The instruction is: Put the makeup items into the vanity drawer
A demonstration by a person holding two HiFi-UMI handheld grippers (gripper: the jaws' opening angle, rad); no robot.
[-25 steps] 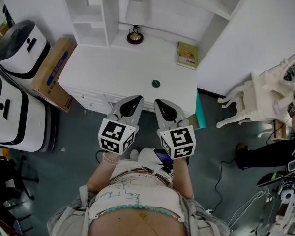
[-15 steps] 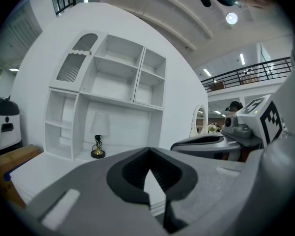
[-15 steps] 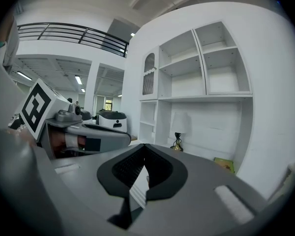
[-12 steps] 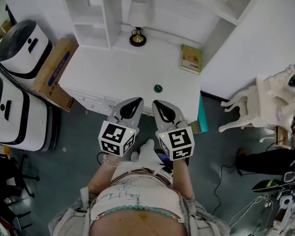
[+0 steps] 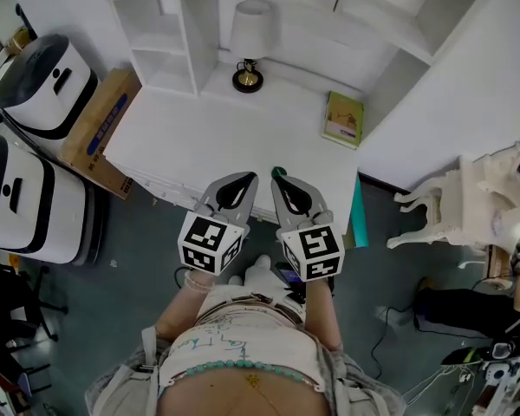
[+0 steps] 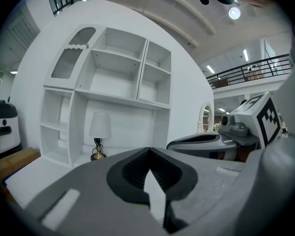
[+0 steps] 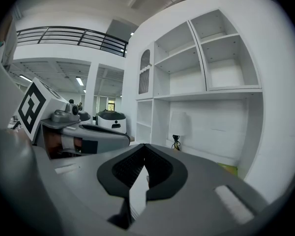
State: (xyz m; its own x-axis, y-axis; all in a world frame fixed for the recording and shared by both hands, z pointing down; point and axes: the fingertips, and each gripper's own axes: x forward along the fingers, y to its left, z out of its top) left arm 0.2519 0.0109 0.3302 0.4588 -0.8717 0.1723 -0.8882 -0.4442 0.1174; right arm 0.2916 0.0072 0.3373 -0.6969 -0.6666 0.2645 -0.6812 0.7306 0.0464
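A white vanity desk (image 5: 199, 137) with shelves stands in front of me in the head view. A small round green item (image 5: 278, 171) lies near its front edge. My right gripper (image 5: 282, 180) is shut and empty, its tip just at that item. My left gripper (image 5: 241, 180) is beside it, also shut and empty, over the desk's front edge. The drawer fronts (image 5: 160, 183) below the edge look closed. In the left gripper view the left gripper (image 6: 148, 154) points at the shelves. The right gripper (image 7: 143, 149) does the same in its own view.
A table lamp (image 5: 248, 55) stands at the back of the desk, and a green-yellow book (image 5: 344, 120) lies at its right. A cardboard box (image 5: 95, 128) and two white machines (image 5: 39, 85) stand at the left. A white chair (image 5: 468, 198) is at the right.
Both grippers have moved forward to the desk's front edge. The right tip now reaches the green item, which lay clear ahead of it before. Both stay shut.
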